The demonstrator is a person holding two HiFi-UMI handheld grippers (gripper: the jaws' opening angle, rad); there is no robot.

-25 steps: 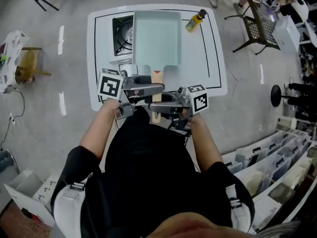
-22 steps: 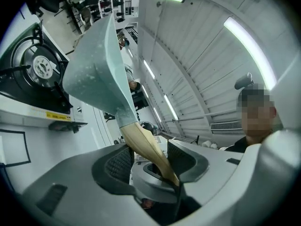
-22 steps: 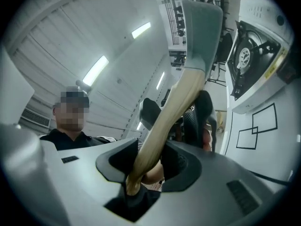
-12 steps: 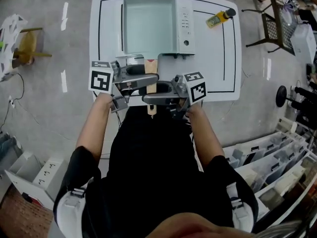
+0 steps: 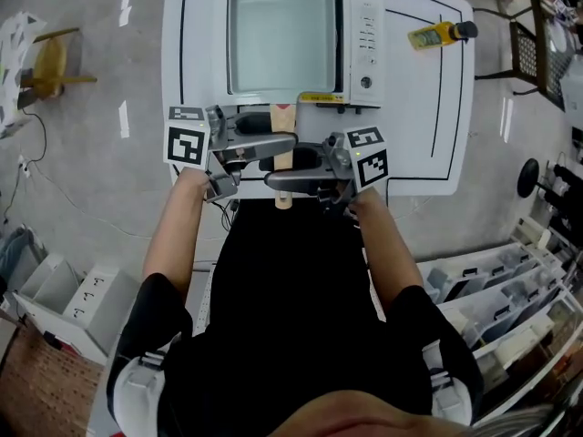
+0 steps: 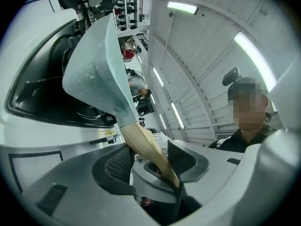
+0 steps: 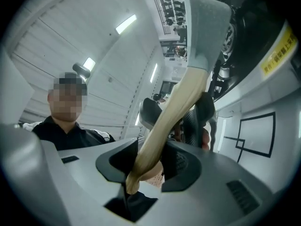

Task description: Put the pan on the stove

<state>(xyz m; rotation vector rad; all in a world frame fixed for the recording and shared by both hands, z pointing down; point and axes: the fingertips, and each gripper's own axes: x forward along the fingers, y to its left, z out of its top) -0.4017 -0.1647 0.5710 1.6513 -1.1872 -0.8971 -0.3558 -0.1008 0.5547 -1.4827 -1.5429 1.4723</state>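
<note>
A square pale teal pan [image 5: 282, 35] sits over the burner of the white tabletop stove [image 5: 366, 48]; I cannot tell whether it rests on it. Its wooden handle [image 5: 284, 157] points back toward me. My left gripper [image 5: 278, 144] comes in from the left and is shut on the handle. My right gripper [image 5: 284, 182] comes in from the right and is shut on it nearer the end. In the left gripper view the pan [image 6: 94, 74] hangs tilted above the black burner [image 6: 51, 91], with the handle [image 6: 146, 147] between the pads. The right gripper view shows the handle [image 7: 174, 112] clamped the same way.
The stove stands on a white table [image 5: 419, 144] marked with black lines. A yellow bottle [image 5: 437, 33] lies at the table's far right. A wooden stool [image 5: 50, 62] stands on the floor to the left, and shelves with bins [image 5: 510, 289] to the right.
Both grippers have carried the pan left and down, from beside the burner to over it. The burner, seen left of the pan before, is now covered.
</note>
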